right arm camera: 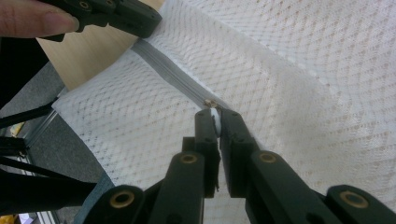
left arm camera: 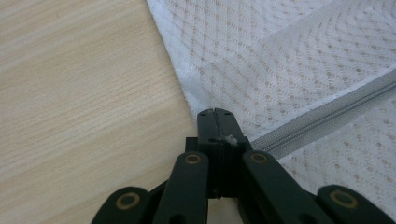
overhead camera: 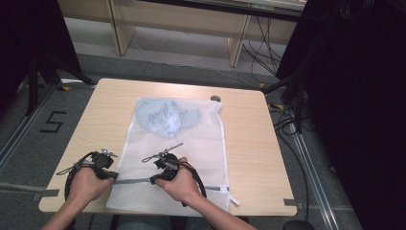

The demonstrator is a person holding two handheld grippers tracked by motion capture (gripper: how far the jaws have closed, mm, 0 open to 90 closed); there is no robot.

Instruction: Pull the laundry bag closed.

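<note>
Clearly mid-zip on the white mesh laundry bag (overhead camera: 191,148), spread flat across the middle of the light wooden counter (overhead camera: 249,158), near edge at the bottom of the high view. Lowest in that frame, two hands on the grey zipper (overhead camera: 131,180) that runs along the bag's near end. Left claw (overhead camera: 114,176), at lower left, clamped shut on the bag's corner fabric right where the zipper track starts (left arm camera: 322,119); jaws pressed together in the left gripper view with a wisp of mesh caught between them. Right claw (overhead camera: 153,180), lower centre, closed on the small white pull tab (right arm camera: 214,117), brass slider (right arm camera: 210,103) just beyond the tips in the right gripper view. Track between the two claws looking closed (right arm camera: 173,70); stretch toward the lower right of the high view (overhead camera: 218,188) probably not yet zipped.

Next move, by judgement: left claw anchoring the corner so the mesh stays taut, right claw drawing the slider along the track toward the right edge, kept low and in line with the teeth to avoid snagging the netting or slipping off the tab.

Farther up the frame, a bundled pale blue garment (overhead camera: 165,117) lying inside the bag's far end, well apart from the zipper. Beyond, at the counter's far edge, a small dark round object (overhead camera: 215,98), too small to identify.
</note>
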